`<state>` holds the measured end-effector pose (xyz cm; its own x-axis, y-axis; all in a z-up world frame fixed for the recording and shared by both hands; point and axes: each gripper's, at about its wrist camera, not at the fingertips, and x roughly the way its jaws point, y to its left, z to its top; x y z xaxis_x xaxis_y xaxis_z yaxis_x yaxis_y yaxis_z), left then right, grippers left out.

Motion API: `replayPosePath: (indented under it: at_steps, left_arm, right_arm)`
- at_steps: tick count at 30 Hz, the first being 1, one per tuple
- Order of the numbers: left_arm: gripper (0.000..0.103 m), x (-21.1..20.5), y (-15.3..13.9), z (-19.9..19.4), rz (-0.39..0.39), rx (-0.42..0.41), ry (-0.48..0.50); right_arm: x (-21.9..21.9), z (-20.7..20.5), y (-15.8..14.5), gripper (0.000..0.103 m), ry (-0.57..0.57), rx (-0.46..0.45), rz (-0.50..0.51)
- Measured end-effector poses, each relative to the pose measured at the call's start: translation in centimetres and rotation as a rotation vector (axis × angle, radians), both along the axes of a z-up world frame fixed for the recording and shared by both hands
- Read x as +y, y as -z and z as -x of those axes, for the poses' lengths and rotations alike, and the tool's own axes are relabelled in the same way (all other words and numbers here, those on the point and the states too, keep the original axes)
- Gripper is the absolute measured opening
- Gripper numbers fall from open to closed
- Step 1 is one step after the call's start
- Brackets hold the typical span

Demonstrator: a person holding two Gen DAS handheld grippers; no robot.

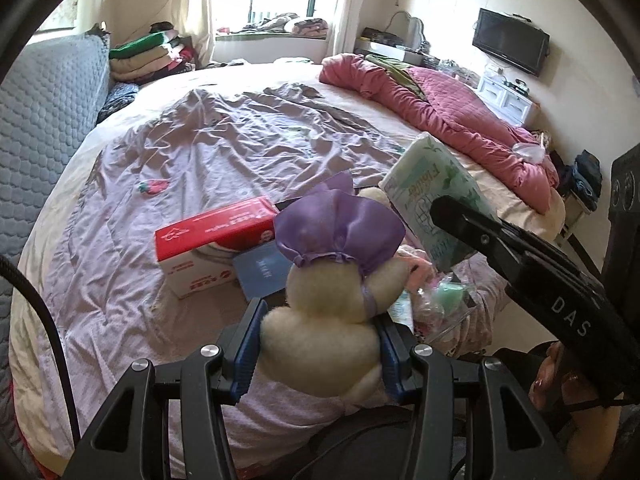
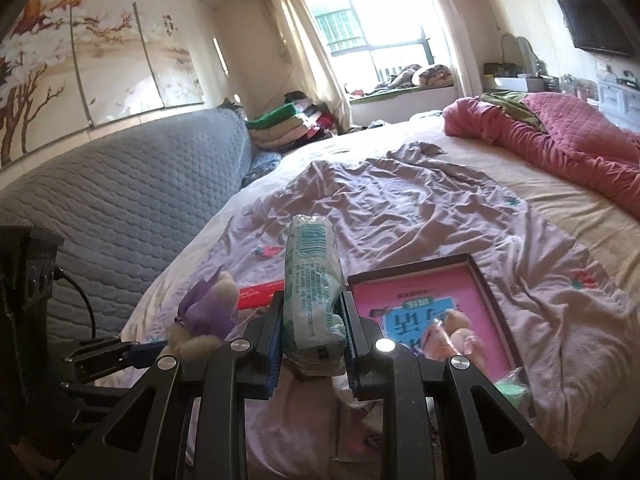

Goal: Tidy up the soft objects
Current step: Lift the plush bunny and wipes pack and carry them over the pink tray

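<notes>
Fingers [image 1: 248, 344] around plush duck [image 1: 320, 320]

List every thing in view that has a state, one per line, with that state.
Left gripper: shut on the plush toy.
Plush toy: held upright, off the bed.
Right gripper: shut on the tissue pack.
Tissue pack: held upright, sealed.
Red box: lying on the bedspread.
Pink box: open, lidless.
Television: off.
</notes>
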<state>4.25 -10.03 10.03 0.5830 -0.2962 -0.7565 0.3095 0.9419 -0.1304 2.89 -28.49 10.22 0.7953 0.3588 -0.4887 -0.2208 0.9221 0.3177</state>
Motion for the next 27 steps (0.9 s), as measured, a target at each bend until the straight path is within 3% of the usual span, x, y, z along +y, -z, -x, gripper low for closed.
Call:
replayPosePath:
  at_steps: [14,27]
  left_arm:
    - [0.051,-4.7,0.7,-1.0,-0.014,0.020,0.060]
    - [0.051,-7.0,3.8,-3.2,-0.015,0.095,0.075]
  right_arm:
    - [-4.9,-0.1,1.1,0.026,0.099,0.014,-0.025]
    - [-9.9,-0.8,3.9,0.026,0.218,0.087,-0.022]
